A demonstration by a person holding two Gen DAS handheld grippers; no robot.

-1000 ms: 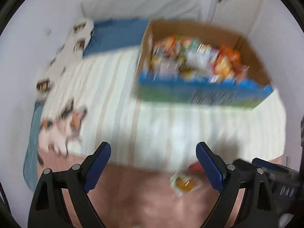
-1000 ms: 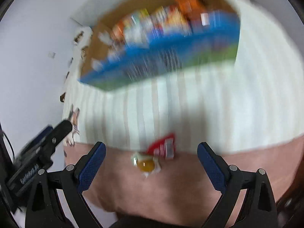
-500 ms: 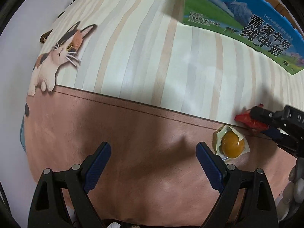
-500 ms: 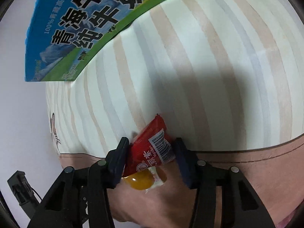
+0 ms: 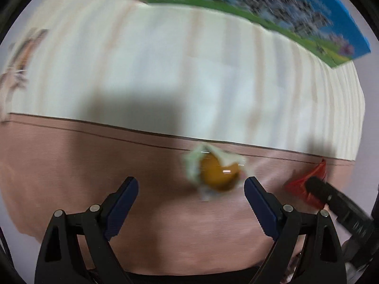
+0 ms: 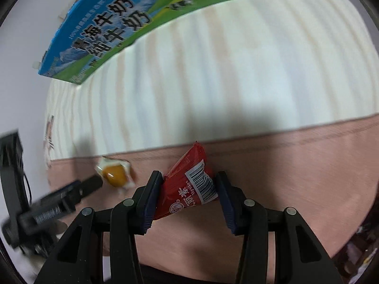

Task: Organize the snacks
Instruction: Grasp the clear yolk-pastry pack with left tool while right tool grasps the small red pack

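A red snack packet with a barcode sits between the pads of my right gripper, which is shut on it just above the pink bedcover. The same red packet shows at the right of the left wrist view, with a right finger over it. A clear-wrapped orange sweet lies on the pink cover, just ahead of my left gripper, which is open with nothing pressed between its fingers. In the right wrist view the orange sweet lies left of the packet, with the left gripper's finger reaching it.
A blue and green carton stands at the far side of the striped cream sheet; the same carton is blurred in the left view. The pink cover runs along the bed's near edge. A cat print is at the left.
Both grippers have come down close to the bed. The right gripper shut on the red packet and carried it away from the sweet. The left gripper moved over to the orange sweet, still open.
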